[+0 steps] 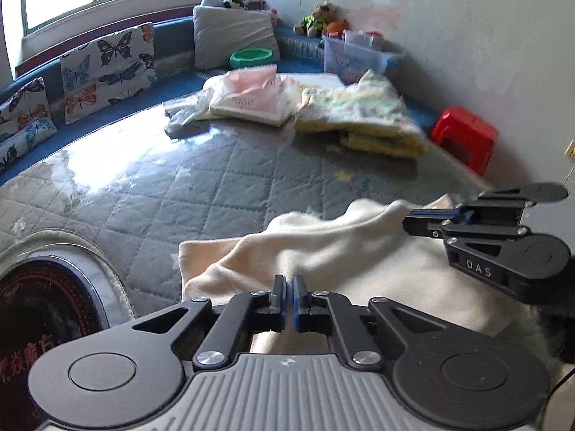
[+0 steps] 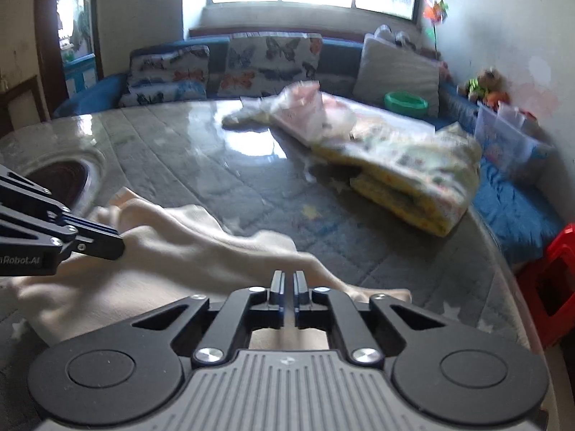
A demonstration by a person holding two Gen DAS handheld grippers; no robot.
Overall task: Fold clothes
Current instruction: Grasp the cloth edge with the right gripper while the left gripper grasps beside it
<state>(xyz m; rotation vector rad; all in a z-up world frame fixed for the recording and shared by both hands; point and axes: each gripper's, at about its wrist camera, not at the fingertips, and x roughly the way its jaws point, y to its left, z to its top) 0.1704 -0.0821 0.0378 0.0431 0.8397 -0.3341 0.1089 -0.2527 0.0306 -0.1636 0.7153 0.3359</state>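
A cream garment (image 1: pixel 323 248) lies rumpled on the near part of the quilted grey table (image 1: pixel 201 194). My left gripper (image 1: pixel 289 282) is shut on a raised fold of it near its left side. My right gripper (image 1: pixel 408 221) reaches in from the right and is shut on the cloth's far right edge. In the right wrist view the cream garment (image 2: pixel 187 237) spreads to the left. There the right gripper (image 2: pixel 288 278) pinches a ridge of it, and the left gripper (image 2: pixel 118 242) grips the cloth from the left. The pads are hidden in the fabric.
A folded yellow patterned blanket (image 1: pixel 363 122) and a pile of pink and white clothes (image 1: pixel 244 100) lie at the table's far side. A round dark inset (image 1: pixel 46 309) sits in the table at near left. A red stool (image 1: pixel 463 136) stands off the right edge. Cushions (image 1: pixel 107 68) line the bench behind.
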